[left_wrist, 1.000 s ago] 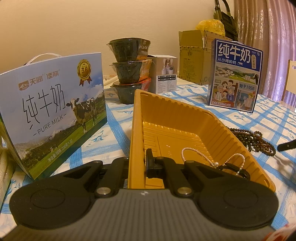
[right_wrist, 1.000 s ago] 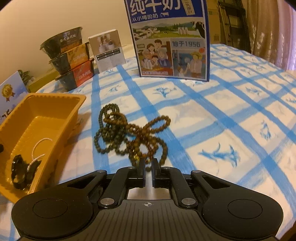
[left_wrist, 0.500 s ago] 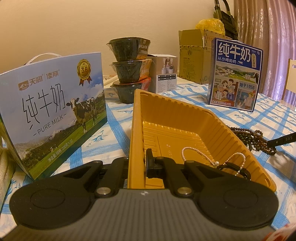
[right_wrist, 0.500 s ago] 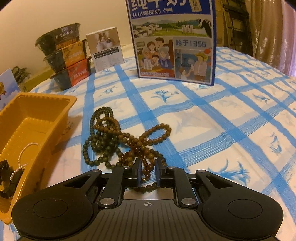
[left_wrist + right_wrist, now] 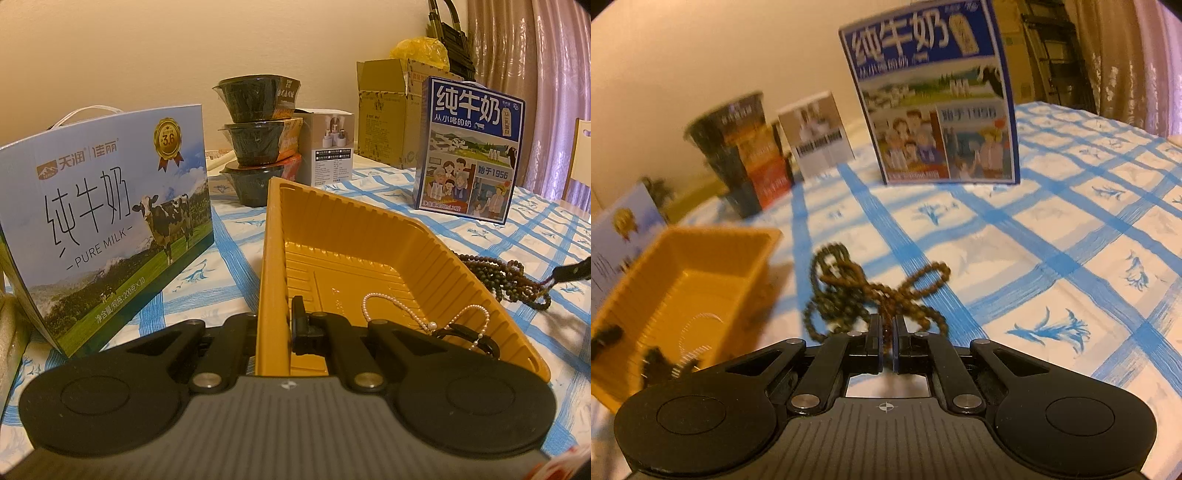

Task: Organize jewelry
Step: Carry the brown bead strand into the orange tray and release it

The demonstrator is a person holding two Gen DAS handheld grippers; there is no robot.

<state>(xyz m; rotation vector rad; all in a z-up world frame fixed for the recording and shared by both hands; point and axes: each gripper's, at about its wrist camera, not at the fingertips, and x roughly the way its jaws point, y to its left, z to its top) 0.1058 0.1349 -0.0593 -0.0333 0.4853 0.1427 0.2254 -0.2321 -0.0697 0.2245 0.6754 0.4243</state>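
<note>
Yellow plastic makes the tray (image 5: 369,236), and the left gripper (image 5: 275,325) is pinched tight on its near wall, one finger inside and one outside. That wall sits at about 6 o'clock in the left view. Inside the tray, at about 4 o'clock, lie the pearls (image 5: 424,317) and a small dark thing I cannot make out.

Going right, past the tray's far side, the beads (image 5: 871,295) lie in a brown and green tangle on the blue checked cloth (image 5: 1052,236). In the right view they are near the middle, and the tray is at 9 o'clock from them.

The right gripper (image 5: 885,345) is closed on a few strands at the near edge of the tangle. Most of the beads rest on the cloth.

What could go wrong? I think the grip is thin, so the strands could slip out on the way up. The loops are knotted together, so some may hang low and catch the tray's rim. That could tip the tray if the left gripper lets go.
</note>
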